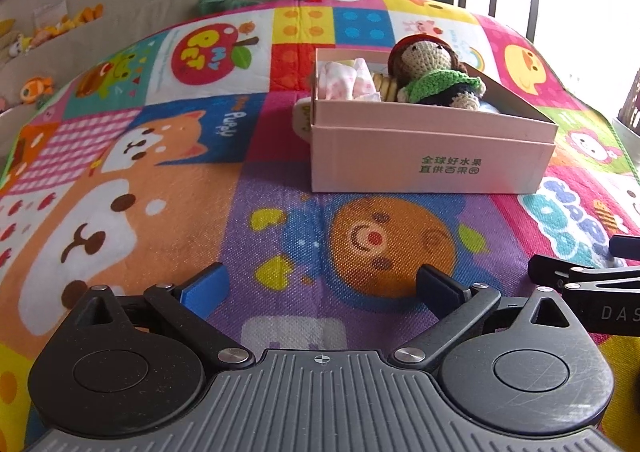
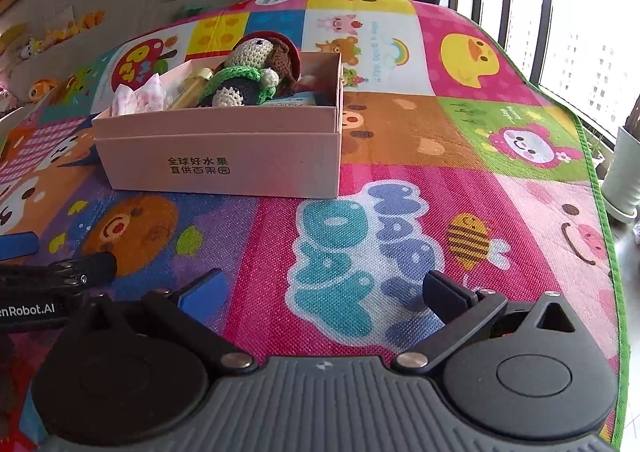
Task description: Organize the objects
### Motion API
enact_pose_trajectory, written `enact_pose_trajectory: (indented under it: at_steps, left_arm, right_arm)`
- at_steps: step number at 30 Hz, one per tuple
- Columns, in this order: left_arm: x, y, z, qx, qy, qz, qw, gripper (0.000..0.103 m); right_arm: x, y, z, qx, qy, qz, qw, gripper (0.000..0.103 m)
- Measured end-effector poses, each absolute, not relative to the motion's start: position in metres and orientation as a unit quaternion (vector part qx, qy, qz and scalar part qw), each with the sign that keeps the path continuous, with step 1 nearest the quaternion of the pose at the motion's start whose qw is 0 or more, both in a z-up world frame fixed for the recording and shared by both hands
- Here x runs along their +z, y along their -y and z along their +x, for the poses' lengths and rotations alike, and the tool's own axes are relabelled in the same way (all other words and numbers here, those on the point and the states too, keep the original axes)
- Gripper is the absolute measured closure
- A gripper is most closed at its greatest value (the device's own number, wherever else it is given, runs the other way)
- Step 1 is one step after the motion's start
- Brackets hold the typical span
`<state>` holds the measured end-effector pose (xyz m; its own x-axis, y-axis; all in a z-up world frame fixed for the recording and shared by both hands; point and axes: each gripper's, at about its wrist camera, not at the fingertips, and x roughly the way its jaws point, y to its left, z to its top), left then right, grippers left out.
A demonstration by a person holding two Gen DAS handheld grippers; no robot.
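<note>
A pink cardboard box (image 1: 420,156) (image 2: 224,168) with green print sits on the colourful play mat. Inside lie a crocheted doll (image 1: 436,72) (image 2: 248,72) with a green scarf, a pink-white cloth (image 1: 348,82) (image 2: 140,96) and a yellowish bottle (image 2: 196,86). My left gripper (image 1: 320,284) hovers open over the mat, well short of the box, nothing between its fingers. My right gripper (image 2: 324,292) is open too, to the near right of the box and holding nothing. Each gripper shows at the edge of the other's view.
The mat (image 2: 400,212) covers a raised surface and ends in a green border on the right (image 2: 600,180). A white pot (image 2: 624,180) stands beyond that edge by the window. Plush toys (image 1: 36,88) line a ledge at the far left.
</note>
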<state>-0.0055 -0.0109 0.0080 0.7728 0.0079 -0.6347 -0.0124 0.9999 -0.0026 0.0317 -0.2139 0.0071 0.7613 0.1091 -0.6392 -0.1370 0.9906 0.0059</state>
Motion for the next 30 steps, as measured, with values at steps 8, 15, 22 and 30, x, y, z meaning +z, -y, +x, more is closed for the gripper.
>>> enact_pose_trajectory:
  at_steps: [8, 15, 22, 30]
  left_arm:
    - [0.0082, 0.0114, -0.0052, 0.004, -0.338, -0.001, 0.941, 0.001]
    - [0.0081, 0.0136, -0.0041, 0.004, -0.338, 0.000, 0.941, 0.001]
    - [0.0069, 0.0133, -0.0053, 0.006, -0.337, 0.002, 0.941, 0.001]
    - [0.0068, 0.0134, -0.0055, 0.008, -0.337, 0.002, 0.942, 0.001]
  right_arm:
    - [0.0071, 0.2140, 0.0313, 0.065, -0.339, -0.021, 0.938, 0.000]
    - [0.0071, 0.2139, 0.0313, 0.065, -0.339, -0.021, 0.938, 0.000]
    - [0.0075, 0.2129, 0.0313, 0.065, -0.339, -0.020, 0.938, 0.000]
    - [0.0077, 0.2134, 0.0313, 0.066, -0.339, -0.019, 0.938, 0.000]
